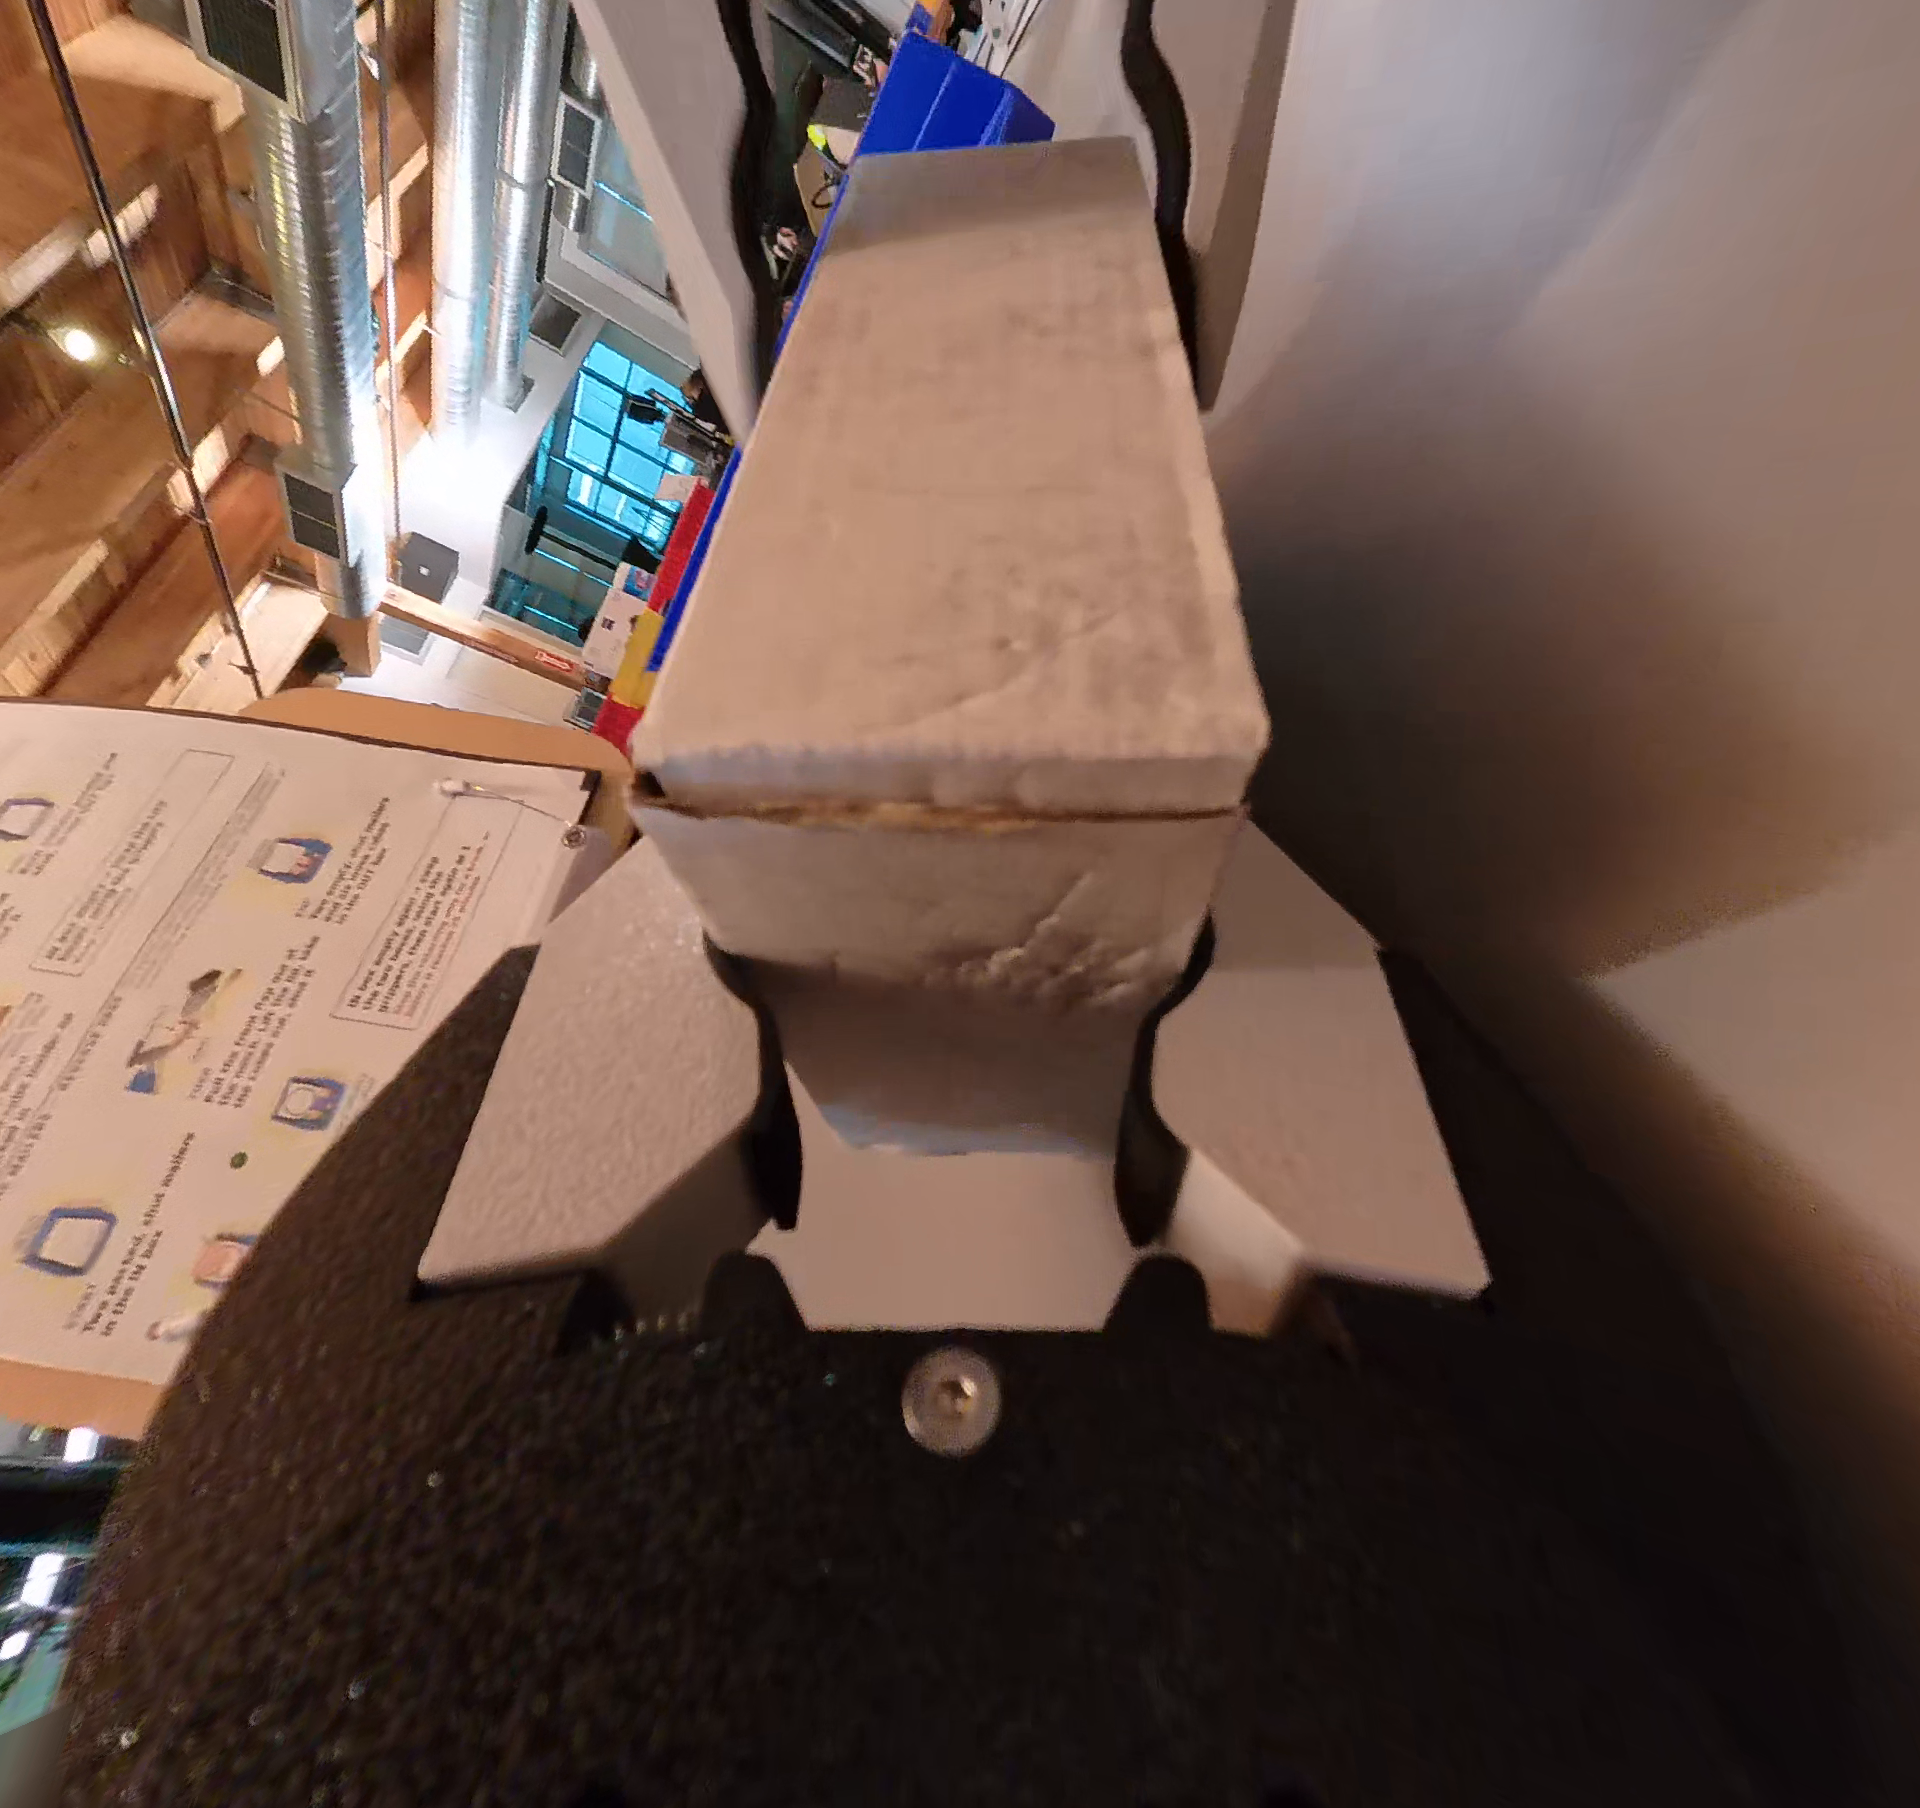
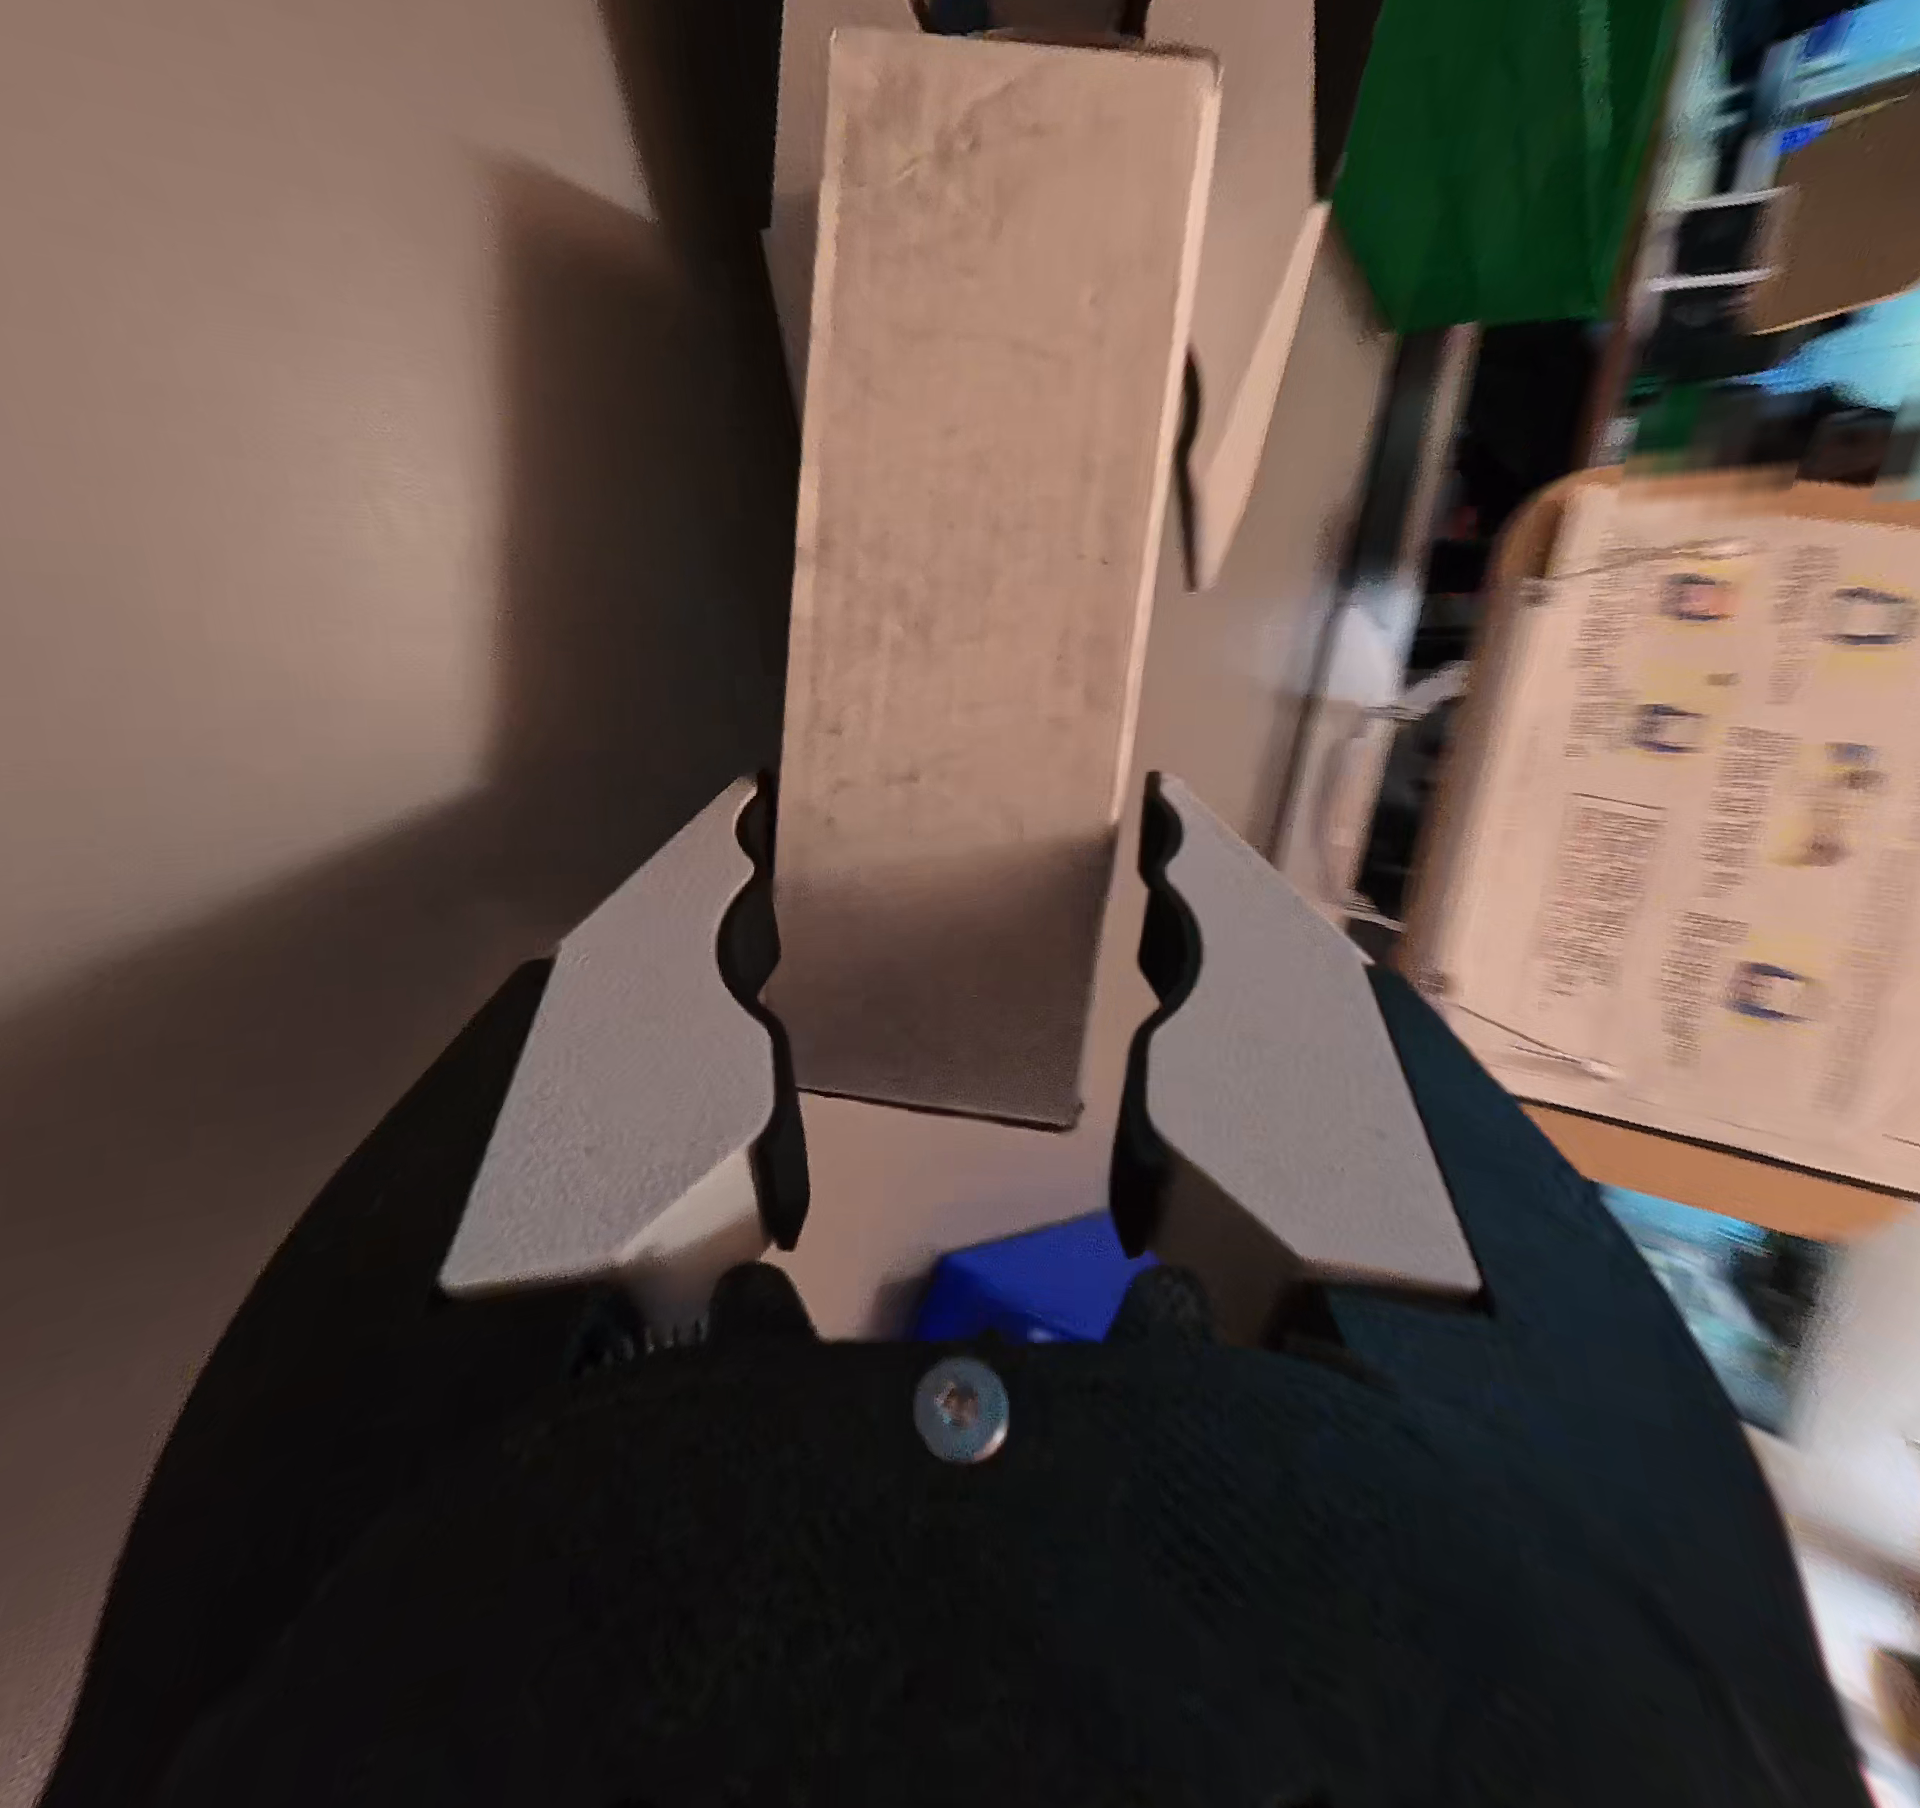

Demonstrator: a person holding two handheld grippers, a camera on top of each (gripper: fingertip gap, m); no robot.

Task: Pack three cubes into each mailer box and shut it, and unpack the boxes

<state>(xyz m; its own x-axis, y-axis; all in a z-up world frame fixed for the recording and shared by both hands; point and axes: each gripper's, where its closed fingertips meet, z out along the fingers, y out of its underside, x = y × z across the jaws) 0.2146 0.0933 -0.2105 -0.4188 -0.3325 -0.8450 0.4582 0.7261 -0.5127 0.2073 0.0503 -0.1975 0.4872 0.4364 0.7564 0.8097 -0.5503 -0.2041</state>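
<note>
The left gripper [image 1: 961, 1083] is clamped on the end of a white mailer box [image 1: 956, 553], which is held up sideways in the air. At the other end, the right gripper [image 2: 951, 1010] is seen with a small gap on one side of the box [image 2: 987, 511], so a firm grip there can't be confirmed. Blue cubes [image 1: 951, 101] are glimpsed past the box, and one blue cube [image 2: 1023, 1285] is spotted low between the right fingers. Probably it's being tipped out, so the box should be kept squeezed evenly and tilted slowly. A printed instruction sheet [image 1: 208, 979] is seen on cardboard nearby; its wording isn't repeated here.
</note>
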